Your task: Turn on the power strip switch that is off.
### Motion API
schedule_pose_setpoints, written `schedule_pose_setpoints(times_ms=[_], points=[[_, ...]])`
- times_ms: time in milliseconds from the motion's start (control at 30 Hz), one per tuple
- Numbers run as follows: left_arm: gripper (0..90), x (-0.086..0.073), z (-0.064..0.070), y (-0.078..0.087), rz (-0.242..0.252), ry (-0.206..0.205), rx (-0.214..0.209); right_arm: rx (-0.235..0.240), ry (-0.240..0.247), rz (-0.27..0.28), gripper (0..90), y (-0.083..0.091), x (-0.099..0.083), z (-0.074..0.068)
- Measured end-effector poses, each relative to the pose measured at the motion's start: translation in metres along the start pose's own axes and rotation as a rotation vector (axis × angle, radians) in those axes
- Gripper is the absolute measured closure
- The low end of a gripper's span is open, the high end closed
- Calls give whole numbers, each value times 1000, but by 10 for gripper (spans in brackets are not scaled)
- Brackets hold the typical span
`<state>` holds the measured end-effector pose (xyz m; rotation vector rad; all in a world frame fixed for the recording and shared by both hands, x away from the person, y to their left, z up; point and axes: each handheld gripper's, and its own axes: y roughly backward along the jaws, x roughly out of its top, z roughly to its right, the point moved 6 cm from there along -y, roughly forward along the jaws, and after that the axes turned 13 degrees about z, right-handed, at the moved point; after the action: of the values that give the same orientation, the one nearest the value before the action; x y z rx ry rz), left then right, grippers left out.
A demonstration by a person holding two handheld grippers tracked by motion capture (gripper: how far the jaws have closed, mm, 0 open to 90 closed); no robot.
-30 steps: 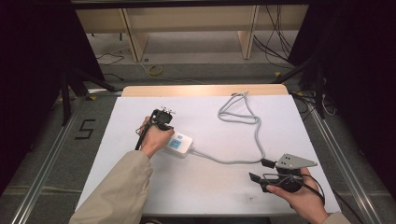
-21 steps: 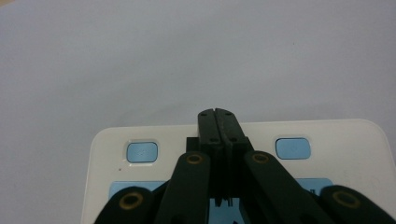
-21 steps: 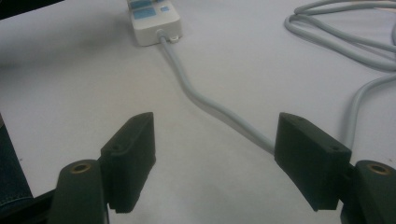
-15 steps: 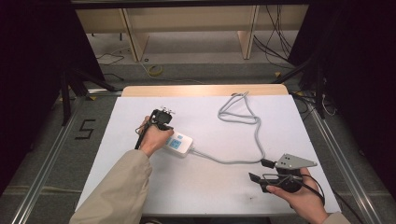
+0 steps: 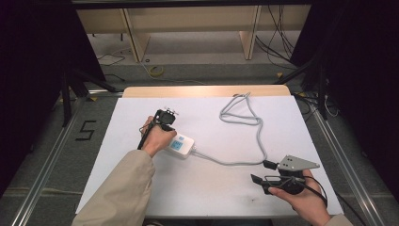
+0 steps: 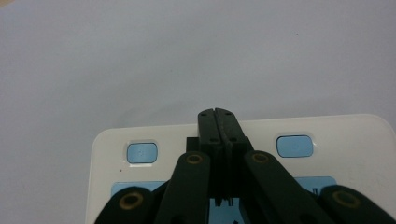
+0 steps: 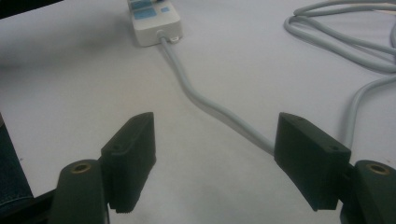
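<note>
A white power strip [image 5: 181, 145] with blue buttons lies left of the table's middle. Its grey cable [image 5: 244, 117] loops toward the far edge and runs back to the front right. My left gripper [image 5: 167, 128] is held right over the strip's left end. In the left gripper view its jaws [image 6: 218, 114] are pressed together above the strip [image 6: 350, 135], between two blue buttons. My right gripper [image 5: 261, 172] stands open near the front right, with nothing between its fingers. In the right gripper view the open gripper [image 7: 217, 128] faces the cable [image 7: 215, 109] and the strip [image 7: 152, 16] beyond.
The white table top [image 5: 211, 188] is bare in front of the strip. A wooden strip [image 5: 202, 91] runs along the far edge. Metal rails [image 5: 47, 160] flank the table, and loose cables [image 5: 277, 42] lie on the floor behind it.
</note>
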<state>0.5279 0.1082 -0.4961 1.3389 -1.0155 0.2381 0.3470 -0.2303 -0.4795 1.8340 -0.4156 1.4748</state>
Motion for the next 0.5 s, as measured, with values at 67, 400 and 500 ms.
schedule_pose_setpoints(times_ms=[67, 400, 500], points=[[900, 0, 0, 0, -5, 3, -3, 0, 0, -1, 298, 0, 0, 0], [900, 1, 0, -1, -11, 2, 6, 0, 2, 0, 299, 0, 0, 0], [900, 1, 0, -1, -13, 5, 5, 0, 2, 0, 299, 0, 0, 0]])
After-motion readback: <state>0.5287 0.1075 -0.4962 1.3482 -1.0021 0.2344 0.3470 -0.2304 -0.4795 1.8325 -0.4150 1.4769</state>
